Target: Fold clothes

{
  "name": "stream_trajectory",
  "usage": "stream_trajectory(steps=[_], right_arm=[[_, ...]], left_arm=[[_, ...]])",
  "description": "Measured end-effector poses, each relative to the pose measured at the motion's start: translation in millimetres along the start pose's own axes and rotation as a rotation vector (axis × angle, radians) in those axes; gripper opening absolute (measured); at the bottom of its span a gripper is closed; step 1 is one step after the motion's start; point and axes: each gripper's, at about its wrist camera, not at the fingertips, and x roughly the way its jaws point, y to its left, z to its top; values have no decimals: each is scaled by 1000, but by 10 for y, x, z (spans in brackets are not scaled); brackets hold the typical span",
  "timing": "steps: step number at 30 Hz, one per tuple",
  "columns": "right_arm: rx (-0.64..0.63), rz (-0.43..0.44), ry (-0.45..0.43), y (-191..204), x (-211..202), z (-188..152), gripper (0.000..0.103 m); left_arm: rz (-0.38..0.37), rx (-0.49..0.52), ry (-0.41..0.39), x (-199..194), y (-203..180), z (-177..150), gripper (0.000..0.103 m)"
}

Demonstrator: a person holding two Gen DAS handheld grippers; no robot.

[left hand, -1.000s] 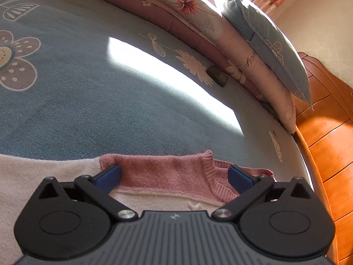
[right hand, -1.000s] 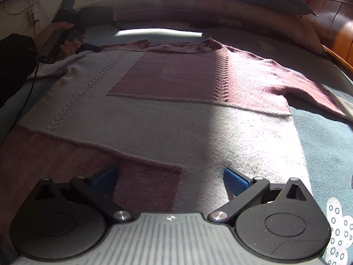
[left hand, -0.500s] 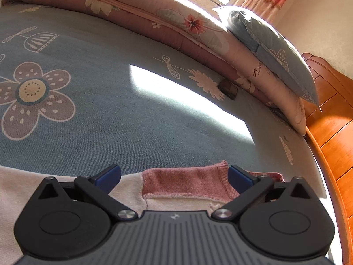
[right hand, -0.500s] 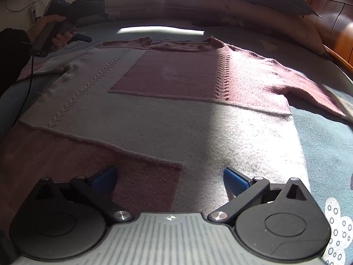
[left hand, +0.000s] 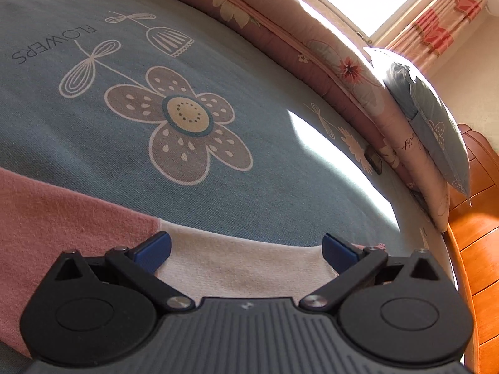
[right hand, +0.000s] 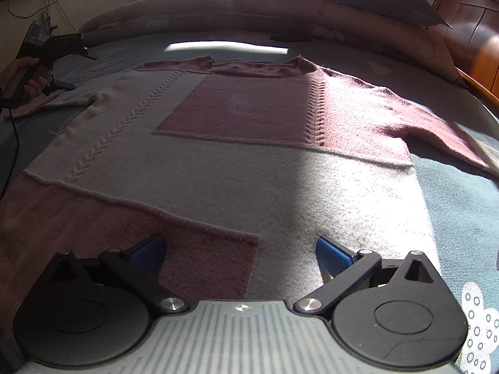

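The pink-and-cream colour-block knit sweater [right hand: 237, 143] lies spread flat, front up, on the blue flower-printed bedspread [left hand: 131, 168], collar toward the headboard, hem nearest the right wrist camera and both sleeves out to the sides; no fold shows in it. The right hand-held gripper [right hand: 240, 254] hangs over the hem with its blue pads spread wide, holding nothing. The left hand-held gripper [left hand: 246, 247] sits over the cream part of the left sleeve [left hand: 237, 265], just beside its pink stretch, jaws likewise spread and empty; the right wrist view shows it out at that sleeve in the person's hand [right hand: 34, 82]. Judging by this, the step in hand is taking hold of the left sleeve to bring it across the body. That calls for lowering the pads onto the knit and pinching only the sleeve, not the bedspread beneath. A rolled floral quilt [left hand: 312, 62] and a blue pillow [left hand: 433, 118] line the head of the bed, well apart from the sweater; a trailing black cable [right hand: 14, 137] hangs near the sleeve and could snag.
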Motion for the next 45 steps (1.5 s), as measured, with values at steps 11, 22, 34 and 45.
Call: stream_trajectory(steps=[11,22,34,45], right_arm=[[-2,3,-26,0,9,-9,103],[-3,1,-39,6,5,-26,103],[-2,-3,-45,15,11,-23,103],[-5,-3,-44,15,15,-14,103]], left_arm=[[239,-173,-168,-617,886,214,102],[269,-143,-180,-607,1007,65,102],[135,-147,-160,-557,781,10,102],[23,-160,-85,-668,408,-276,102]])
